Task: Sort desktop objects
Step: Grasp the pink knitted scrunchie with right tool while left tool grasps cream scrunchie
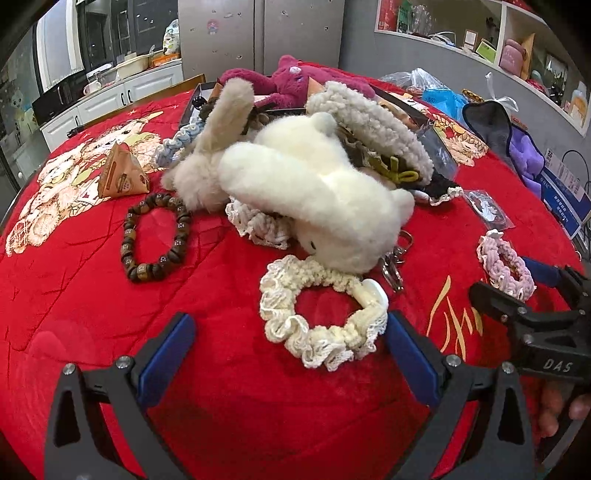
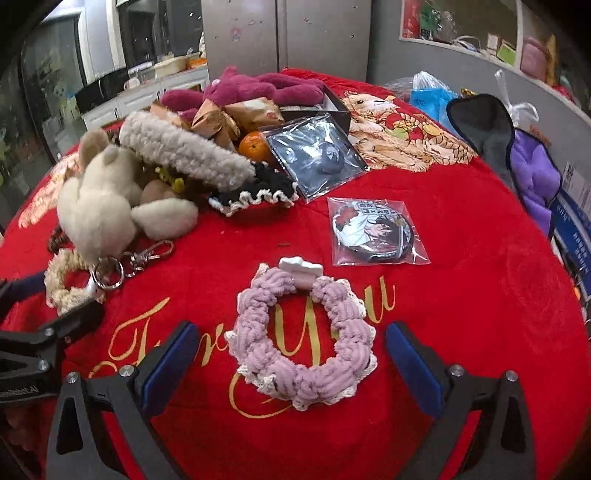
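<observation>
Here, with both grippers spread wide and empty, the left gripper (image 1: 290,354) frames the cream scrunchie (image 1: 321,317) at lower centre, whose lace could snag the keyring (image 1: 395,264) beside it if lifted carelessly.

Both fisheye views are evenly lit from overhead, moderately bright at centre and falling to black at the rounded corners. Straight lines bow outward toward the edges — the shelf (image 1: 480,48) and cabinets (image 2: 280,33) curve markedly. The red cloth (image 1: 92,314) is strongly saturated, with soft, short shadows under the objects. Glare streaks the plastic bags (image 2: 317,155). The white plush (image 1: 314,192) shows slight softness; background detail is dim and blurred — near items stay sharp.
</observation>
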The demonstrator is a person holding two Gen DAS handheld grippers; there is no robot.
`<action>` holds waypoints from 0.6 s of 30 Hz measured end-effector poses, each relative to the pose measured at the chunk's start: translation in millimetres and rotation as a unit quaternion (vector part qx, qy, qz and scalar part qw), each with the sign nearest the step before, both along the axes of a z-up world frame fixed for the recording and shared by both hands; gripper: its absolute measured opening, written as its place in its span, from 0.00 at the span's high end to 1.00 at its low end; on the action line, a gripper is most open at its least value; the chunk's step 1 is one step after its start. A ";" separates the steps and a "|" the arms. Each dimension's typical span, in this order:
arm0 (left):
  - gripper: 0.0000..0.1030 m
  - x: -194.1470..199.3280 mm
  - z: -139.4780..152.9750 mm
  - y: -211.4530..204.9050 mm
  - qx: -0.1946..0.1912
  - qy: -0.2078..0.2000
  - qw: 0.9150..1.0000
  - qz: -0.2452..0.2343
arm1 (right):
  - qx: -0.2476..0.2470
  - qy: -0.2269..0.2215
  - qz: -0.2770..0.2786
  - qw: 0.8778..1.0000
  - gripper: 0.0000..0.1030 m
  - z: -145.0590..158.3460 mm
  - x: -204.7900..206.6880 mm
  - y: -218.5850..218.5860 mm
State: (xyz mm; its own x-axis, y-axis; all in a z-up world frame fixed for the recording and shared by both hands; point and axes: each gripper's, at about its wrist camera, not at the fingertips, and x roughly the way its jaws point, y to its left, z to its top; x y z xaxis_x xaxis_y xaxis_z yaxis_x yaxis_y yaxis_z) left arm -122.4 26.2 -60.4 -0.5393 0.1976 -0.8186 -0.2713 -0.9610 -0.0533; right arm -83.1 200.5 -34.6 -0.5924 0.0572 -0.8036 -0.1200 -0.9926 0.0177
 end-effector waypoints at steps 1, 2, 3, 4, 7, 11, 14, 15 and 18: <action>0.06 0.5 0.6 0.4 -0.002 0.002 1.000 0.000 | -0.006 0.003 0.000 1.000 0.00 0.9 1.7 2.0; 0.14 2.5 1.4 0.6 -0.004 0.006 1.000 0.001 | -0.011 0.006 0.000 1.000 0.00 1.7 3.0 3.5; 0.21 4.8 2.9 0.9 -0.007 0.010 1.000 0.003 | -0.013 0.007 -0.001 1.000 0.01 1.9 3.3 3.9; 0.39 8.5 4.9 1.3 -0.009 0.016 1.000 0.006 | -0.010 0.009 -0.005 1.000 0.16 2.3 3.5 4.0; 0.76 19.9 10.3 6.2 -0.010 0.024 1.000 0.004 | 0.001 0.028 -0.039 0.999 0.64 8.1 11.4 9.2; 0.85 28.3 14.2 4.9 0.002 0.024 1.000 0.003 | -0.024 0.033 -0.038 0.998 0.78 10.7 21.8 14.8; 0.85 34.0 19.6 -9.6 0.045 0.010 0.999 0.006 | -0.041 0.037 -0.029 0.998 0.79 14.9 31.3 11.7; 0.85 36.5 21.5 -13.0 0.050 0.011 0.999 0.008 | -0.049 0.043 -0.025 0.998 0.79 16.5 34.1 11.2; 0.85 45.5 29.0 -26.3 0.060 0.022 0.998 0.017 | -0.053 0.049 -0.006 0.997 0.79 23.6 41.2 2.1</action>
State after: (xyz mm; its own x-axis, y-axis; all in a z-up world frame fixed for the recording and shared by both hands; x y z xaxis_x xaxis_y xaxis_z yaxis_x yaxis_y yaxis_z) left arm -76.9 -0.1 -31.4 -0.5819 0.2743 -0.7656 -0.2430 -0.9570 -0.1582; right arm -42.0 202.6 -11.0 -0.6688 -0.0173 -0.7433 -0.1246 -0.9830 0.1349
